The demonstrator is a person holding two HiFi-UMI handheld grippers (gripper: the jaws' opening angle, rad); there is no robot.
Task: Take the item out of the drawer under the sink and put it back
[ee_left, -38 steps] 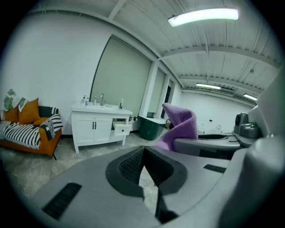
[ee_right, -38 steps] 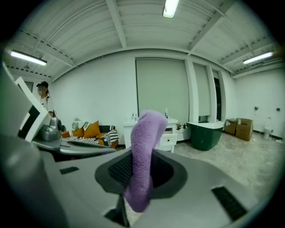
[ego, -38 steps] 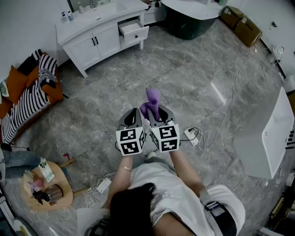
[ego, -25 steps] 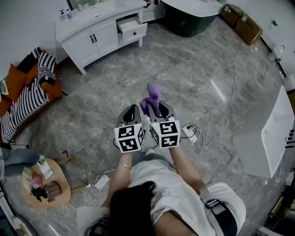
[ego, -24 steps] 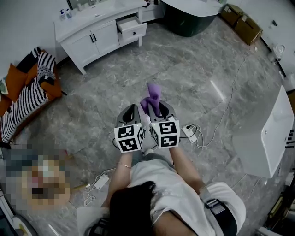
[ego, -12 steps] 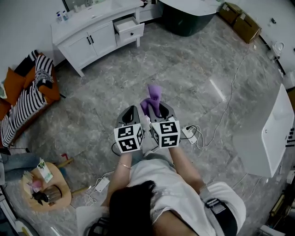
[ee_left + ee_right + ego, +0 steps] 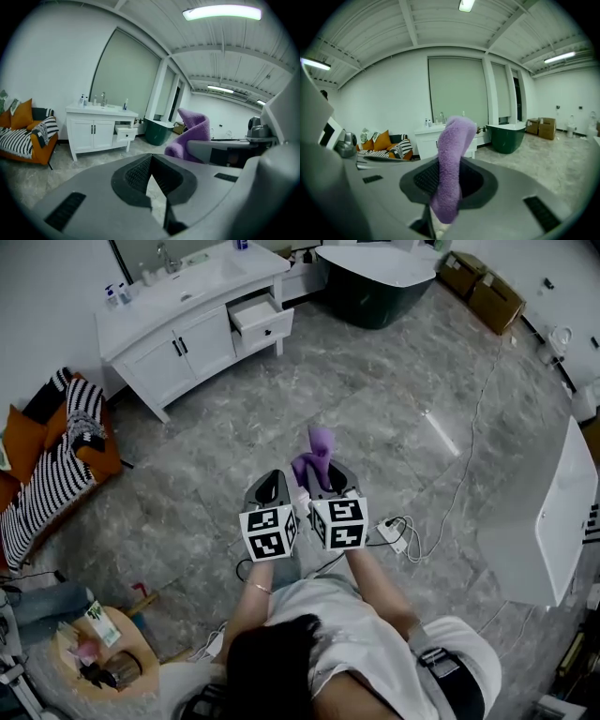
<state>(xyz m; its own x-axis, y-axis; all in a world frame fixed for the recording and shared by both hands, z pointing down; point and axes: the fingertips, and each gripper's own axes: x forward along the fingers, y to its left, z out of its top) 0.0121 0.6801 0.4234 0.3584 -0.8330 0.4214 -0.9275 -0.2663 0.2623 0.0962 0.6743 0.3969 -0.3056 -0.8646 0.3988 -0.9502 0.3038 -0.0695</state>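
We read no words, brands or numbers anywhere; the cubes (image 7: 269,532) show only black-and-white square markers.

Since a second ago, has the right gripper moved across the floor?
Yes: the right gripper, shut on the purple towel, has edged forward past the power strip, toward the white vanity.
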